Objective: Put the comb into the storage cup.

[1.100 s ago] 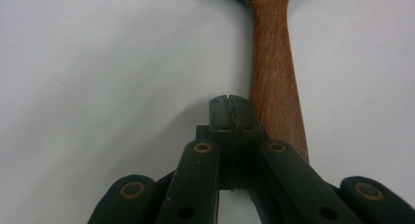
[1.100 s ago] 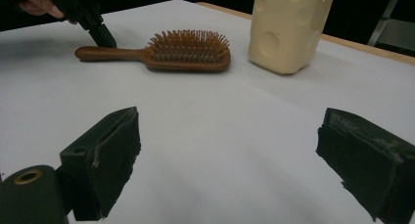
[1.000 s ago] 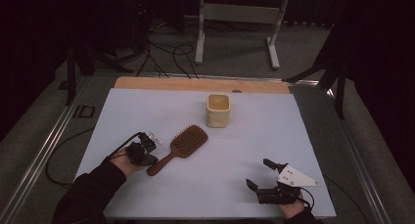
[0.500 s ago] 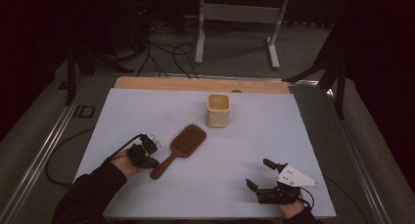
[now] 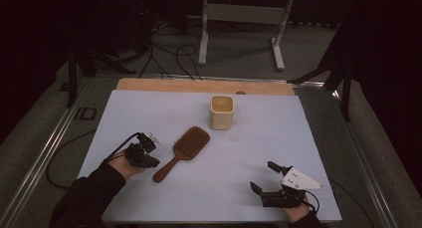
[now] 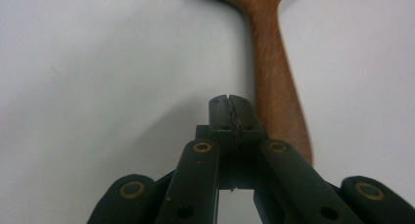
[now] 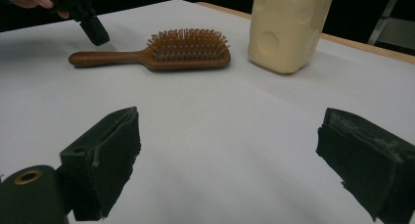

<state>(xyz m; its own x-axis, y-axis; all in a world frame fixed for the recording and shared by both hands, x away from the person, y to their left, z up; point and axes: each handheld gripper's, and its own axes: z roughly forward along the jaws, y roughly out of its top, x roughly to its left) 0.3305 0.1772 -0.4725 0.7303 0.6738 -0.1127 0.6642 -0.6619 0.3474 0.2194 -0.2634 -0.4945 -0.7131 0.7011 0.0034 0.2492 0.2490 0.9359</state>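
High view: my left gripper (image 5: 149, 161) rests low at the near left, jaws pressed together, tip just beside the handle of the wooden hairbrush (image 5: 184, 144), which lies mid-table near the cream cup (image 5: 222, 112). My right gripper (image 5: 263, 177), near right, jaws spread wide, empty. Since earlier, my left gripper has edged nearer; the hairbrush has not moved.

Hairbrush (image 6: 274, 82) head beyond frame top; handle blurred
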